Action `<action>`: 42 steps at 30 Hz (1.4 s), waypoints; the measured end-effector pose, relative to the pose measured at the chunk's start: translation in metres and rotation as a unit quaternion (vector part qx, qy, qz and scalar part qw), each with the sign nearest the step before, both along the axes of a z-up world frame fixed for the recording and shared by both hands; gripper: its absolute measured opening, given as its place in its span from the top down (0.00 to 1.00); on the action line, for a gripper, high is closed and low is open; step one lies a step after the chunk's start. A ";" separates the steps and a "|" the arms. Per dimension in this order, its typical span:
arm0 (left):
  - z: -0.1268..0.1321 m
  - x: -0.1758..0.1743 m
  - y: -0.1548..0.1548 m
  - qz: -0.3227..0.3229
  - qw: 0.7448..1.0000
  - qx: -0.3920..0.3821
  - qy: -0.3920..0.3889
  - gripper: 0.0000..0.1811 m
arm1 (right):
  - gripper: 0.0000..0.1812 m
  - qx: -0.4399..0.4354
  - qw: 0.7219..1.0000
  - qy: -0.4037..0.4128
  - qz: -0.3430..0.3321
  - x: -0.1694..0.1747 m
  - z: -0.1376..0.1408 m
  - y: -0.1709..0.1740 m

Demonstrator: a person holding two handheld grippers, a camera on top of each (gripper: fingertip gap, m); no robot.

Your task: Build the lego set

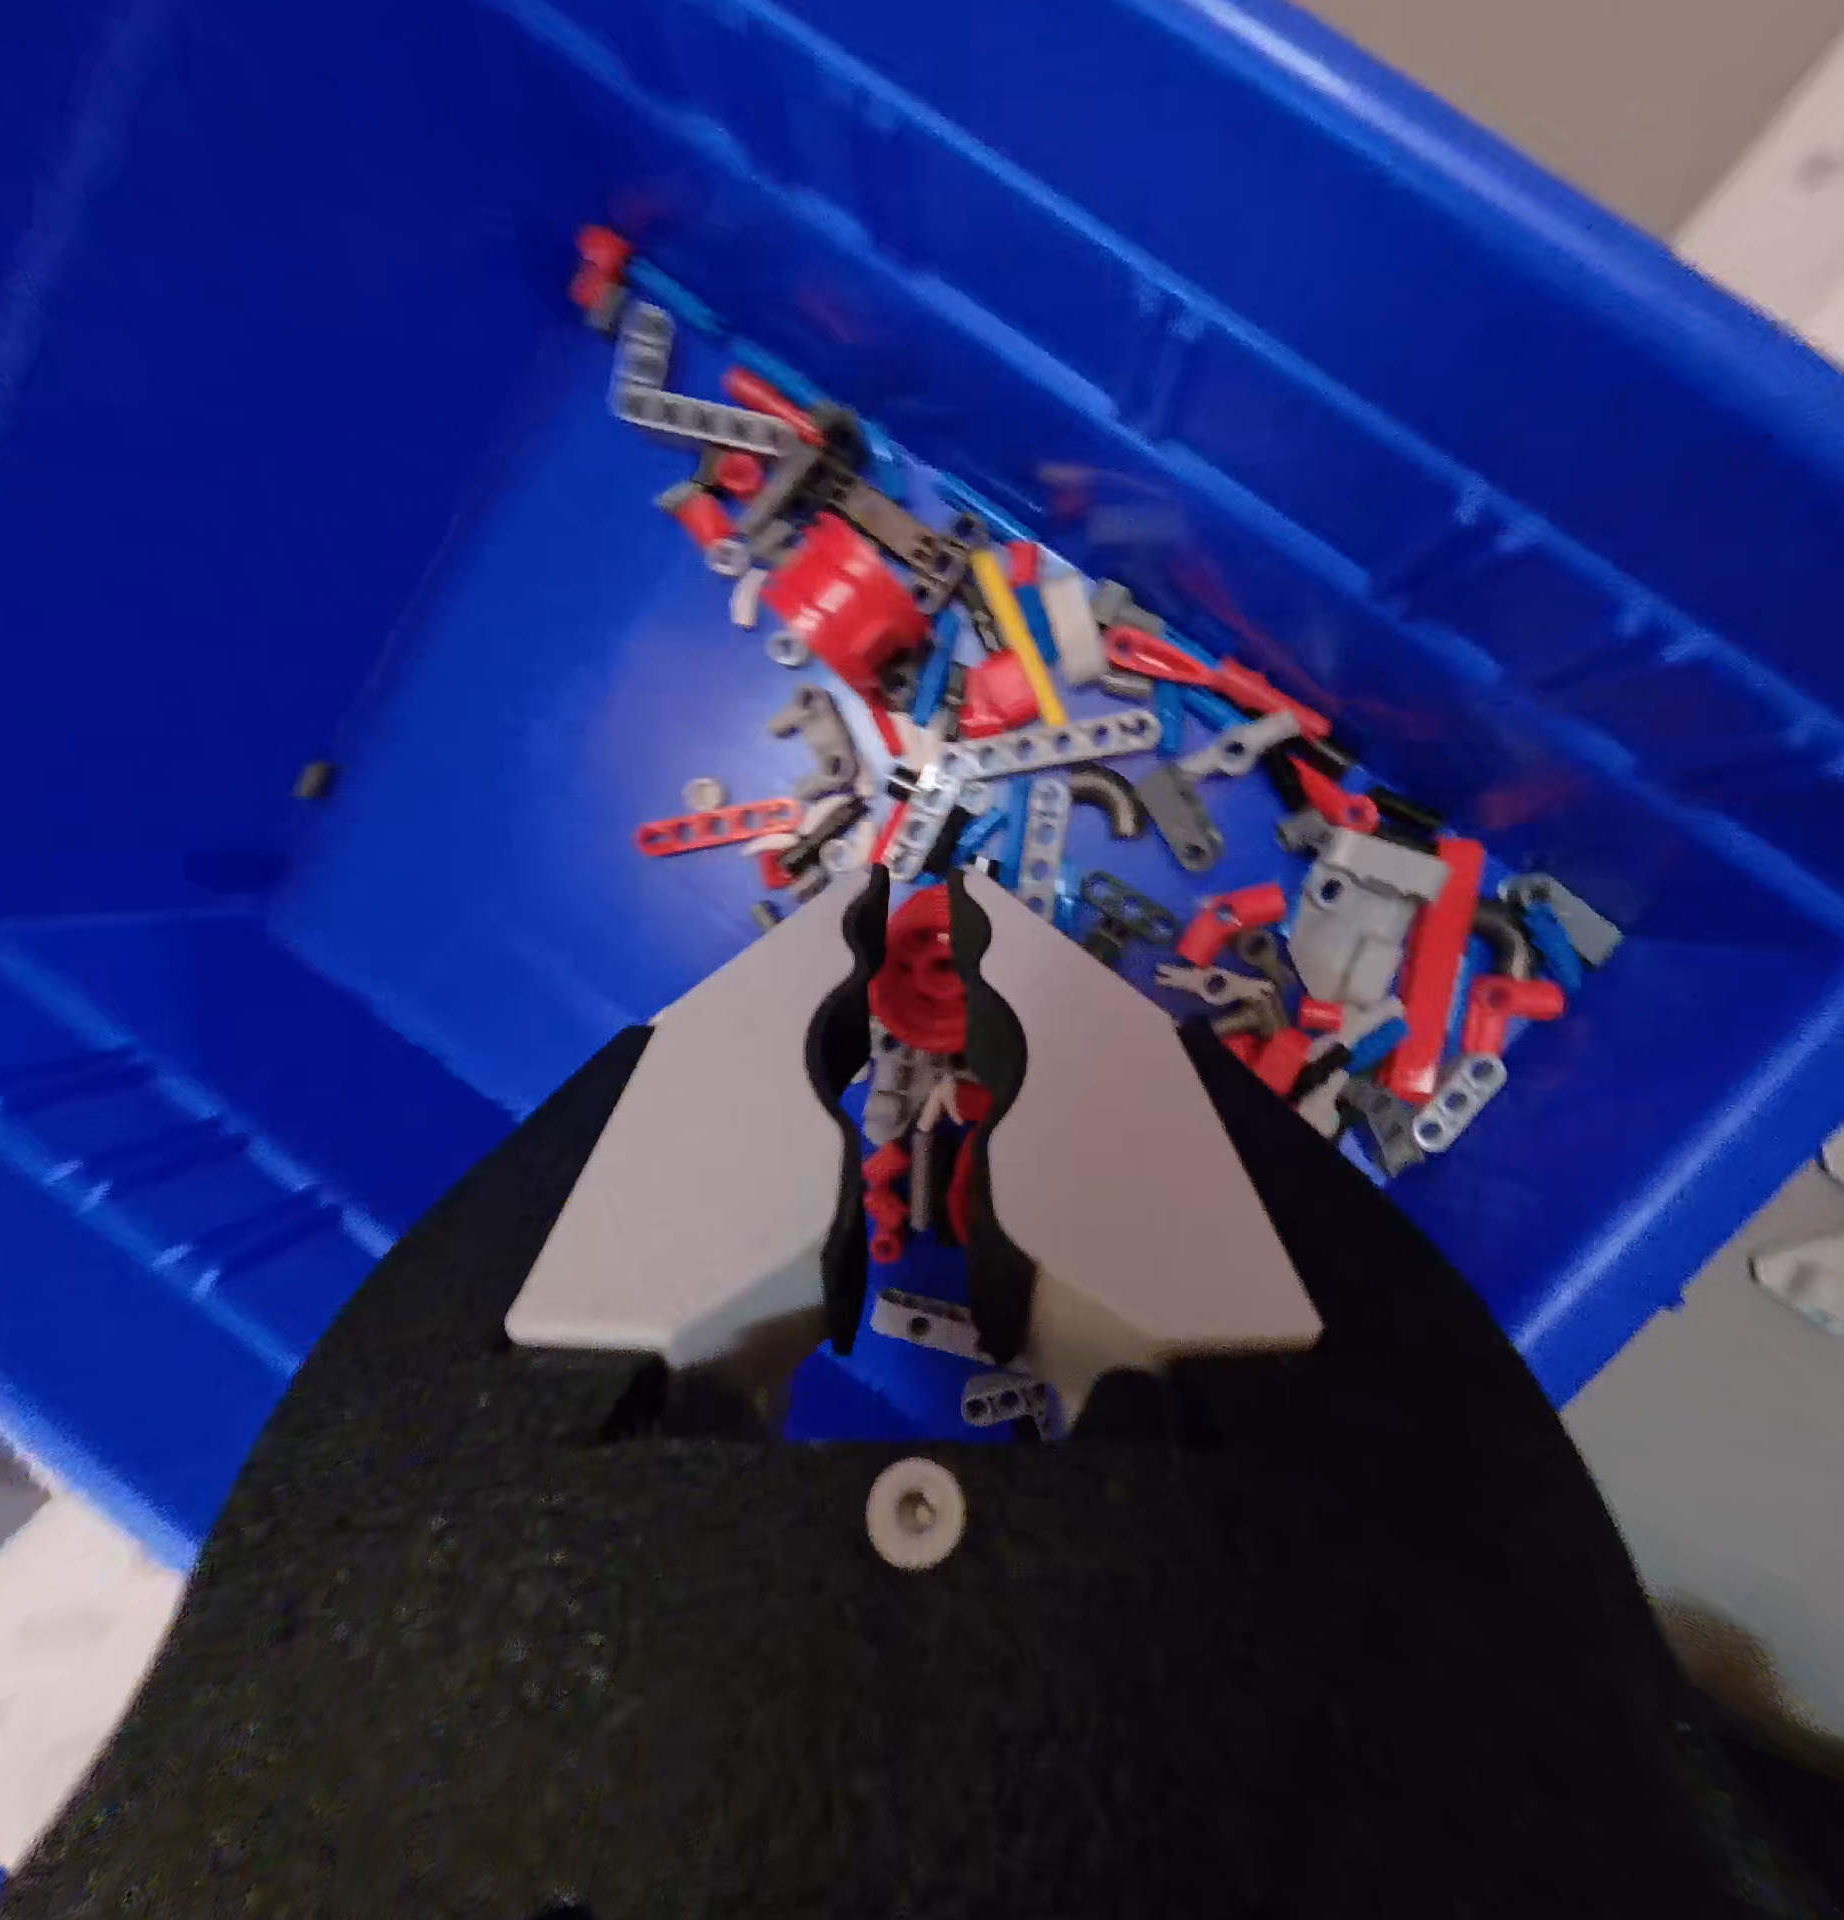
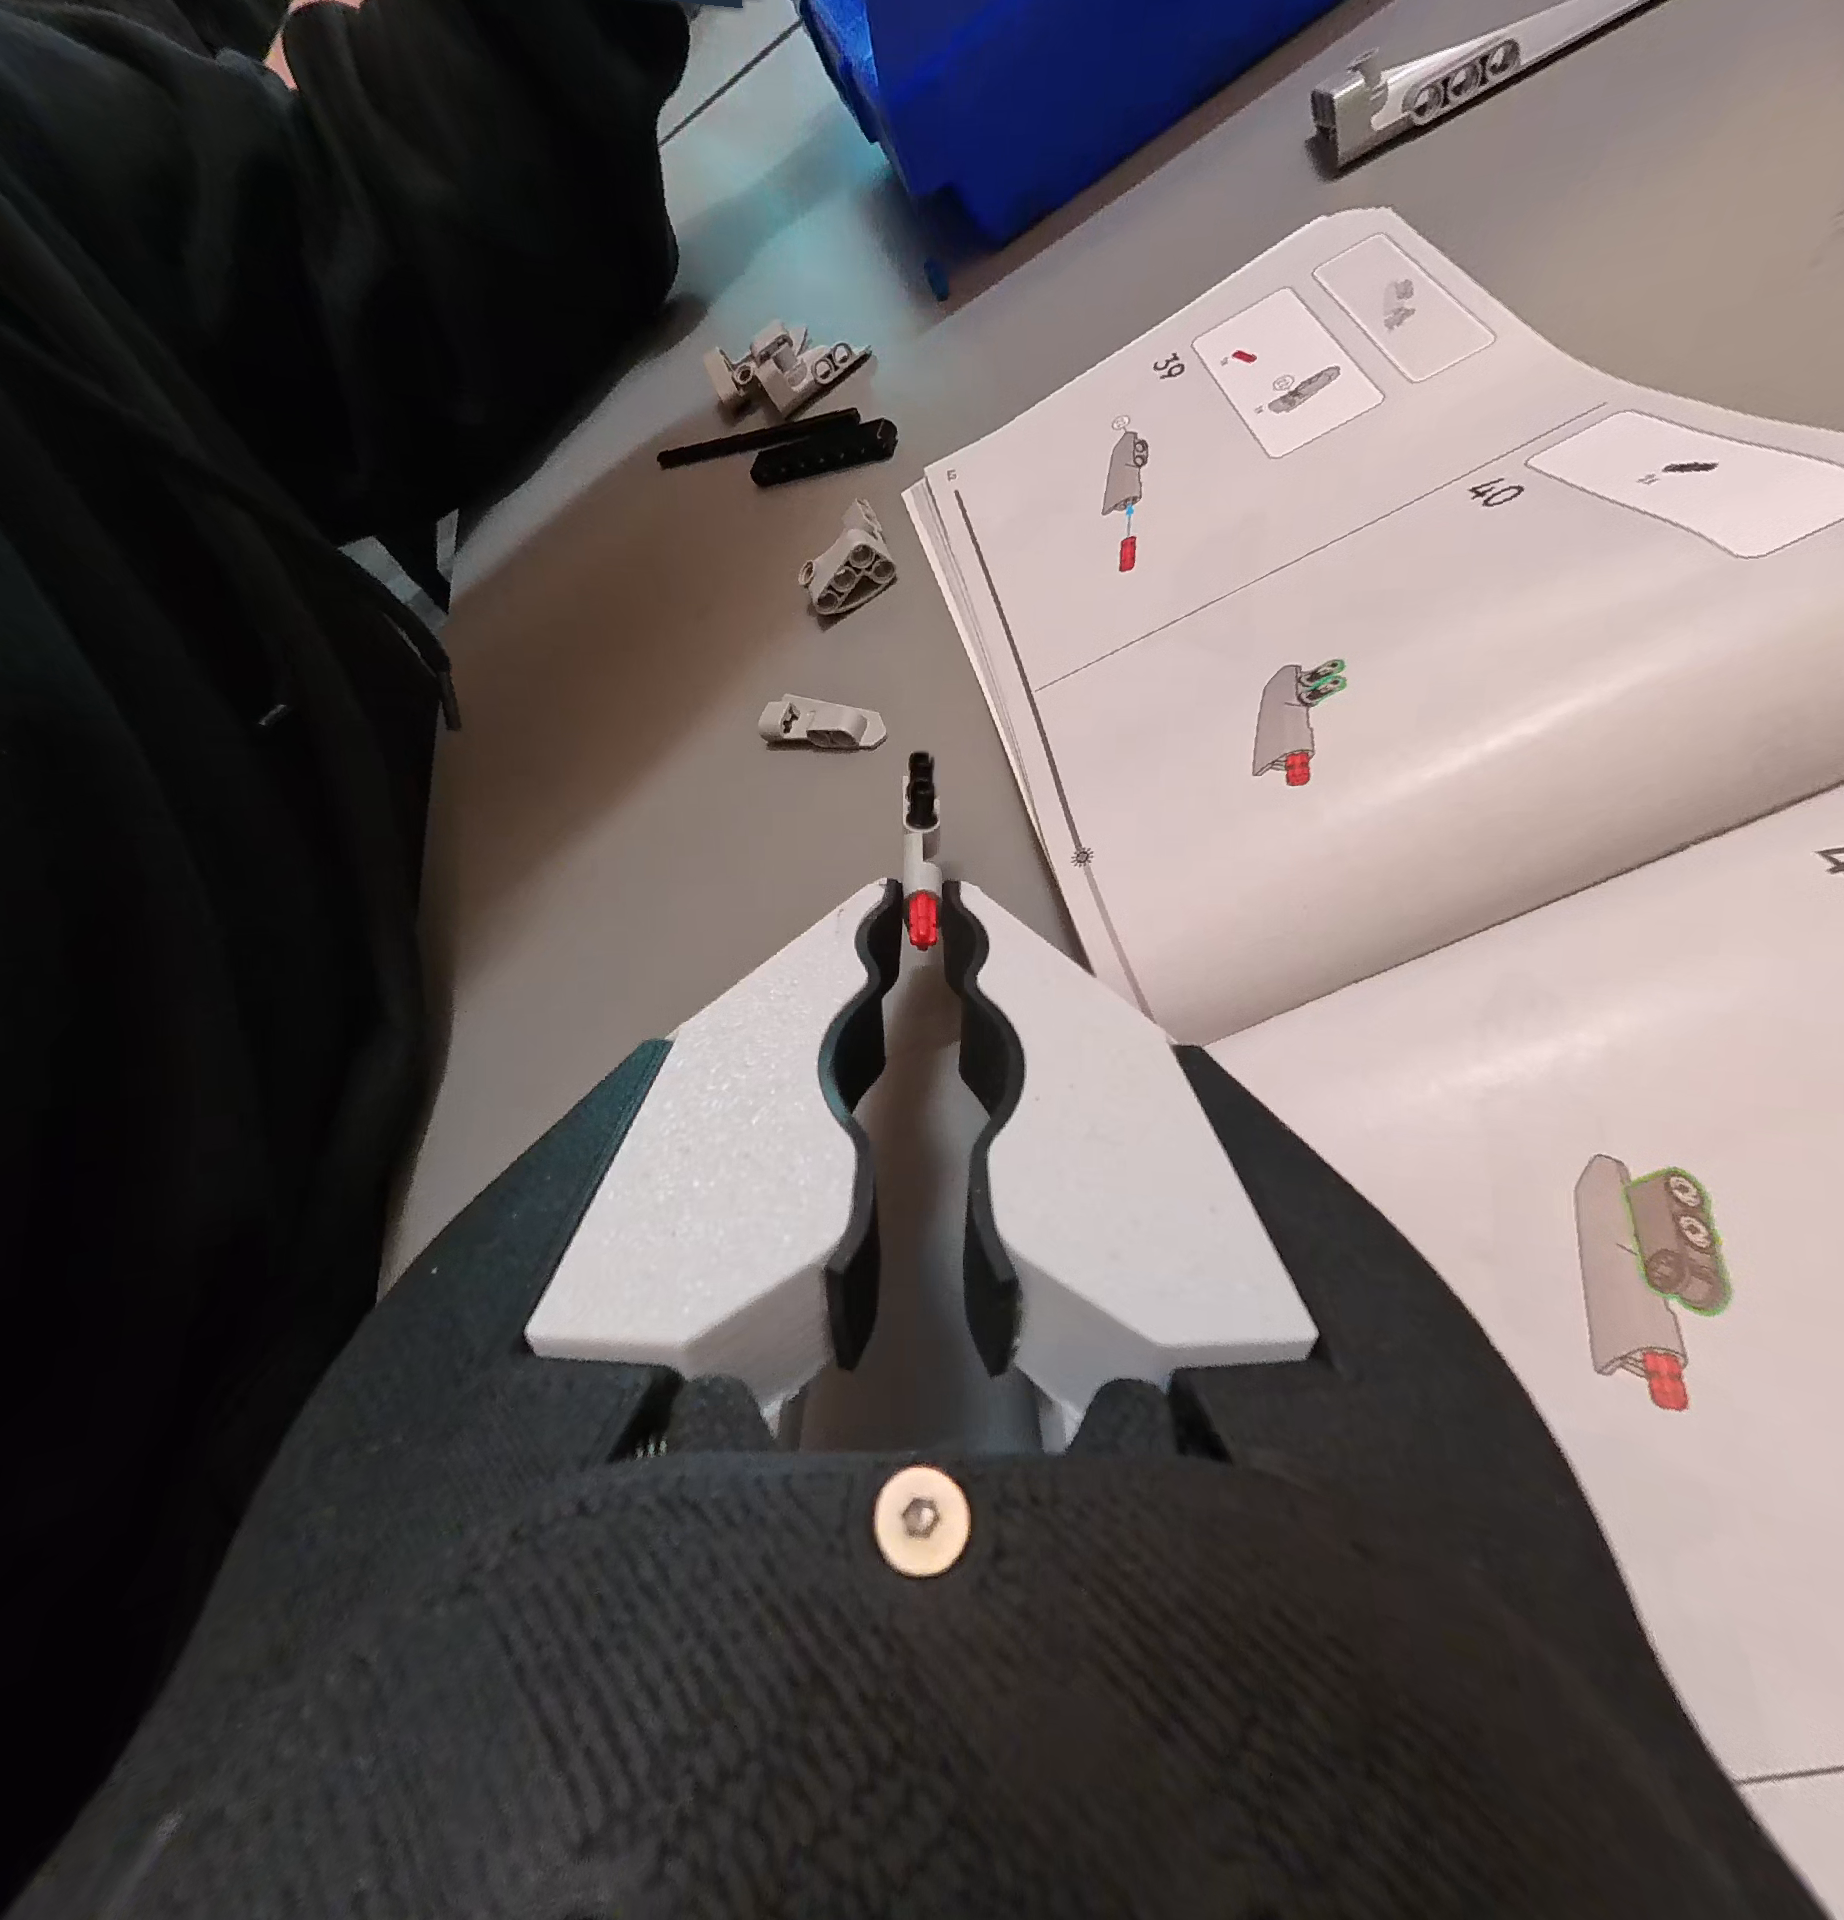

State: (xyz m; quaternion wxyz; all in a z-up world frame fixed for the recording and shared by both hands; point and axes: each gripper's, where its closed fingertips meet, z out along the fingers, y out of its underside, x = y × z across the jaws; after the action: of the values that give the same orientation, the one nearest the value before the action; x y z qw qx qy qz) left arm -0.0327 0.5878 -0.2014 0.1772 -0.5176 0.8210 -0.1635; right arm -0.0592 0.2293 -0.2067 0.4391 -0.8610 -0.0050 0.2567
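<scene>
My left gripper (image 1: 916,878) hangs over a blue bin (image 1: 398,582) that holds a heap of loose lego pieces (image 1: 1011,727) in red, grey, blue and black. Its jaws stand a narrow gap apart. A red wheel hub (image 1: 918,971) shows in that gap; I cannot tell whether it is gripped or lies in the bin below. My right gripper (image 2: 916,891) is low over the grey table, shut on a small grey piece with a red pin (image 2: 920,920) and black pins at its far end.
An open instruction booklet (image 2: 1417,727) lies right of my right gripper. Small grey parts (image 2: 822,722) (image 2: 847,561), black beams (image 2: 793,447) and a grey cluster (image 2: 783,369) lie ahead on the table. A person's dark sleeve (image 2: 222,520) fills the left. The bin's corner (image 2: 1001,125) is at the back. The tips of one gripper are about 35 cm away from the tips of the other.
</scene>
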 end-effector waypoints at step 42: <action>-0.005 0.006 -0.034 -0.078 0.997 -0.017 0.000 0.96 | 0.97 -0.028 0.996 -0.084 -0.003 -0.002 -0.014 0.001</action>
State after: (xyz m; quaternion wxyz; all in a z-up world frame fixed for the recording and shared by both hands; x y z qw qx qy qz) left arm -0.0267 0.5543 -0.2064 0.1556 -0.4552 0.8557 -0.1905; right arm -0.0609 0.2303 -0.2208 0.4140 -0.8913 -0.0321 0.1821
